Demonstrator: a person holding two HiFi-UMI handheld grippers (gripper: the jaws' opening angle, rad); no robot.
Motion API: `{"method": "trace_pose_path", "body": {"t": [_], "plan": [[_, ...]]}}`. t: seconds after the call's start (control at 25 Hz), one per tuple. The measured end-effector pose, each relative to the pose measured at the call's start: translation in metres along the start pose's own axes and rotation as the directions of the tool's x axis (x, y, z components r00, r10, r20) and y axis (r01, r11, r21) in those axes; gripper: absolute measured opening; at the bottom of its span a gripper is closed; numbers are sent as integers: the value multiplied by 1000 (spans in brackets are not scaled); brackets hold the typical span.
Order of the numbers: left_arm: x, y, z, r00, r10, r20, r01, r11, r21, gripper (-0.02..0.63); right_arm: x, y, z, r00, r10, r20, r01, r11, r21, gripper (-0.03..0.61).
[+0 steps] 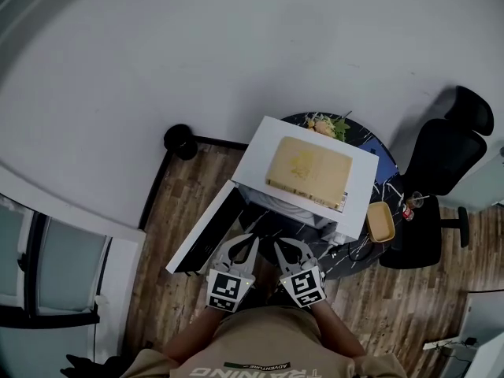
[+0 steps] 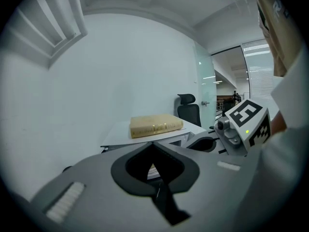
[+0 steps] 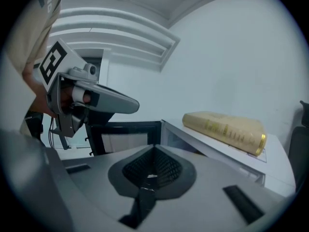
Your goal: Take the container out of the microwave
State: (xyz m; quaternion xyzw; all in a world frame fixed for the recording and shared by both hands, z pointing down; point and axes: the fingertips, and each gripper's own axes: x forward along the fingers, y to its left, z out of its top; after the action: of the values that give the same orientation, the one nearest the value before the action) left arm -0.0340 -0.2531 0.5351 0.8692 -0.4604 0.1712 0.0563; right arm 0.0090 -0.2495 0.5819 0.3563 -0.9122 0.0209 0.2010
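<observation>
The container itself shows in no view: I judge it sits inside the microwave [image 1: 258, 154], right of centre in the head view, where the roof covers the cavity from above and both gripper views look over it. So its handling is a guess: probably a light, stiff food tub, perhaps warm and smooth-walled, with contents that could slop. I would pinch a side wall or the rim near a corner, gently, and draw it out level. The door [image 1: 206, 228] hangs open toward the lower left, so the mouth is free. A tan book [image 1: 309, 172] lies on the roof. Below the mouth, at lower centre, the left gripper [image 1: 246, 246] and the right gripper [image 1: 287, 249] sit side by side, each with jaws brought together tip to tip and nothing between them. Both need spreading before reaching in.
</observation>
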Motion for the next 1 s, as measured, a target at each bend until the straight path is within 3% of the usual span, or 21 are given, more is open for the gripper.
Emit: {"method": "trace_pose_path", "body": {"t": [0.16, 0.28, 0.48, 0.64, 1.0], "plan": [[-8, 1, 5, 999, -31, 37, 31, 1000, 3, 6, 3, 10, 7, 999, -17, -27, 16, 999, -34, 8], [-12, 7, 2, 997, -53, 53, 52, 999, 9, 6, 7, 4, 7, 995, -82, -54, 78, 994, -78, 8], [-13, 9, -9, 994, -103, 42, 103, 995, -15, 6, 7, -8, -6, 986, -138, -97, 132, 989, -69, 8], [-4, 19, -21, 993, -119, 23, 119, 993, -25, 6, 27, -29, -28, 966, -185, -183, 160, 977, -144, 9], [11, 26, -34, 994, -112, -13, 110, 988, -108, 6, 86, -56, -67, 925, -225, -306, 107, 928, -358, 9]]}}
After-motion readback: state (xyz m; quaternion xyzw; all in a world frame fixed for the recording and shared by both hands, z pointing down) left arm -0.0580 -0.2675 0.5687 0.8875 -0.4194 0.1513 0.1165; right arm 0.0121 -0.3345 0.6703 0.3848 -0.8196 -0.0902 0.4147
